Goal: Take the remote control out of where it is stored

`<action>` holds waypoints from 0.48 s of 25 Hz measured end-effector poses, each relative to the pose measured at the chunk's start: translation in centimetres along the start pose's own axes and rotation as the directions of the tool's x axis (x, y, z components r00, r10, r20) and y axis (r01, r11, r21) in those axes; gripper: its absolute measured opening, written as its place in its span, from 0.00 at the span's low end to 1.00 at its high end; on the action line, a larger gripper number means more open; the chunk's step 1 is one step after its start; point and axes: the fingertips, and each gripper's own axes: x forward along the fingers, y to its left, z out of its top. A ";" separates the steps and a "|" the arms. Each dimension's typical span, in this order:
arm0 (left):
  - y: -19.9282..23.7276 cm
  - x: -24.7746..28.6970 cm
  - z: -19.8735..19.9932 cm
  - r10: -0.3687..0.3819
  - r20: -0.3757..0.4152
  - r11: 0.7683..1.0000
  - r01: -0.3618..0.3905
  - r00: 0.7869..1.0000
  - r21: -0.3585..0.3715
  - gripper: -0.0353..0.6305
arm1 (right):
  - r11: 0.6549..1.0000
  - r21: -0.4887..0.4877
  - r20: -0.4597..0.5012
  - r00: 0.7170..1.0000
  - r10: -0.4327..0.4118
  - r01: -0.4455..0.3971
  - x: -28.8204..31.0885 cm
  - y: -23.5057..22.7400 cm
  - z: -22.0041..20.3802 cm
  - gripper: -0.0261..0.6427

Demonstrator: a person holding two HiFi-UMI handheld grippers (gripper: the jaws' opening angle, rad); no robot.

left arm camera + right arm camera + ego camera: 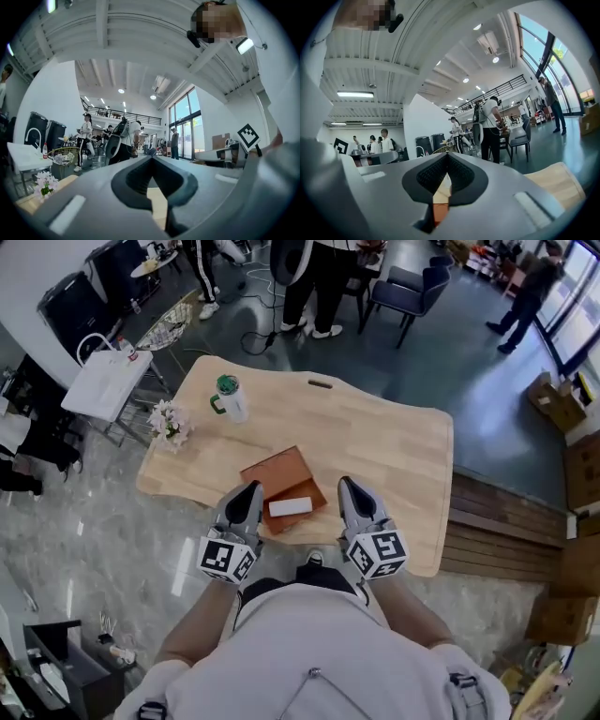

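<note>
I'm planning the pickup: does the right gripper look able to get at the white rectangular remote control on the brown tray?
Probably yes: the white rectangular remote control lies uncovered on the brown tray, nothing between it and the right gripper beside it. That gripper's jaws are shut.

No legible text, brand, number or sign in any view. Cubes on left gripper [249, 491] and right gripper [348, 487]: black-and-white square patterns only (no letters, no digits). Remote control [290, 507], green-lidded tumbler [230, 397], white bag [105, 381]: no print readable at this size.
</note>
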 end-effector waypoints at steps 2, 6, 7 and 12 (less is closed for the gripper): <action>0.5 1.1 -0.5 0.011 -0.019 0.999 -0.010 1.000 0.033 0.05 | 1.000 0.006 -0.011 1.000 0.021 -0.021 1.4 -0.7 -0.1 0.08; 1.8 3.3 -2.7 -0.003 -0.105 0.998 0.009 0.994 0.060 0.05 | 0.999 0.033 -0.027 0.999 0.033 -0.032 3.5 -1.7 -0.8 0.08; 2.0 3.8 -3.6 -0.016 -0.134 0.997 0.025 0.991 0.068 0.06 | 0.999 0.040 -0.033 0.999 0.029 -0.028 3.9 -1.9 -1.1 0.08; 1.9 7.1 -8.3 -0.142 -0.297 0.979 0.177 0.944 0.096 0.11 | 0.998 0.063 -0.063 0.998 -0.026 0.030 4.7 -3.8 -2.4 0.08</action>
